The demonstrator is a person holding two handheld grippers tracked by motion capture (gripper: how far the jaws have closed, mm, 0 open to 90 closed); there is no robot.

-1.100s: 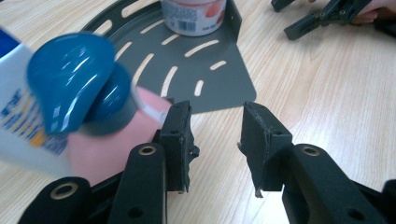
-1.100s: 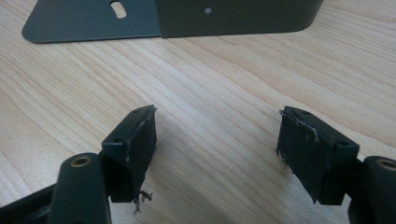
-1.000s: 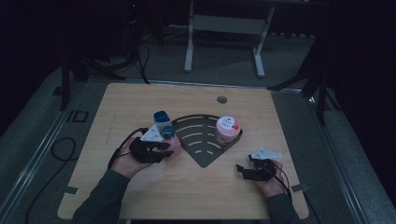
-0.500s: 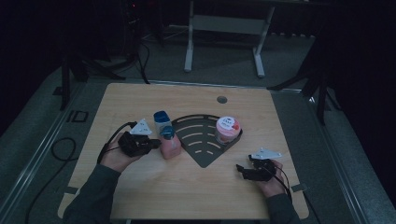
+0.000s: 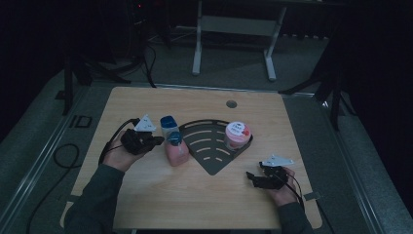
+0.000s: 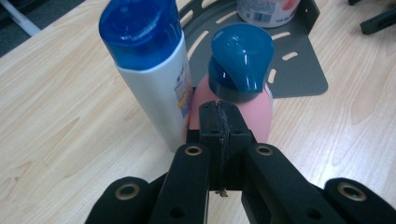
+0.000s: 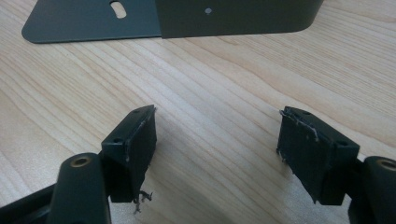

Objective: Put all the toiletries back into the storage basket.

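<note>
A white bottle with a blue cap (image 5: 169, 127) and a pink bottle with a dark blue cap (image 5: 176, 148) stand side by side at the left edge of the grey fan-shaped tray (image 5: 214, 163). My left gripper (image 5: 157, 140) sits just left of the pink bottle, shut with nothing between its pads. In the left gripper view its closed tips (image 6: 219, 108) point at the pink bottle (image 6: 254, 109), with the white bottle (image 6: 149, 74) to the left. My right gripper (image 5: 251, 178) rests on the table near the front right. In its own view the jaws (image 7: 217, 135) stand open over bare wood.
A pink tub with a white lid (image 5: 237, 135) stands in the tray against its right wall. The tray's slotted floor (image 6: 299, 70) and upright wall (image 7: 233, 18) lie ahead of the grippers. A round cable hole (image 5: 231, 104) is at the back of the table.
My left hand has drawn back to the left, away from the bottles, and its jaws have closed. The pink bottle now stands free beside the white one. The right hand has not moved.
</note>
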